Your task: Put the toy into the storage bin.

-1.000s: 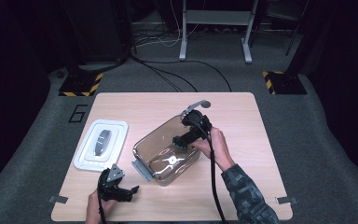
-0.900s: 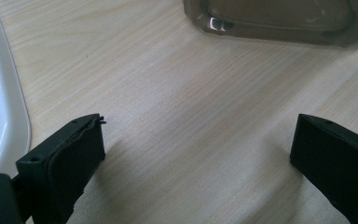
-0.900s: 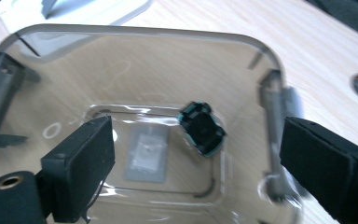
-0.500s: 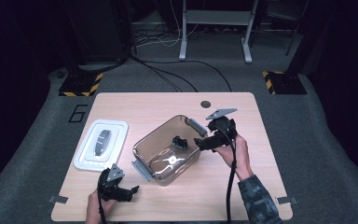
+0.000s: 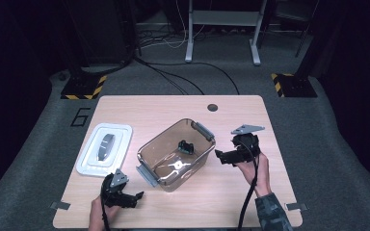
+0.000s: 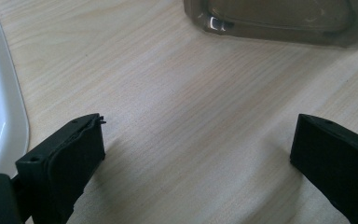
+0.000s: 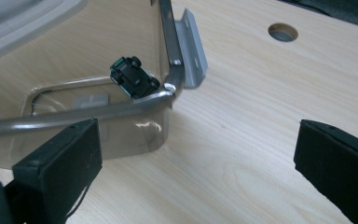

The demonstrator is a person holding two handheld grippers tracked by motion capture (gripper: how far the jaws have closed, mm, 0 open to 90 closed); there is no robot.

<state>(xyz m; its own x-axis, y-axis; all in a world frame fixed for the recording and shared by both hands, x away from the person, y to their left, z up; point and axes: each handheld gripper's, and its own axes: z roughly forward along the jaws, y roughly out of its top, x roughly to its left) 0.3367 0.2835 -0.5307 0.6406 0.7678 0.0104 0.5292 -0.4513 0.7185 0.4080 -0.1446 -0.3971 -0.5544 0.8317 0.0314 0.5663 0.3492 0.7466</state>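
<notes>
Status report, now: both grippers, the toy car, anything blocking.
Left gripper open, empty, near table edge. Right gripper open, empty, beside the clear bin. Toy car lies inside bin. White lid off to the side; nothing blocking.

A single large dark numeral "6" (image 5: 79, 117) stands on the grey carpeted floor (image 5: 38, 144) at the left of the high view, just off the upper left corner of the pale wooden table (image 5: 250, 192). Yellow-and-black hazard stripes mark the edges of two black base plates, one at upper left (image 5: 83, 89) and one at upper right (image 5: 294, 85); they carry no words. No other lettering, label or brand can be read on anything in any view.
</notes>
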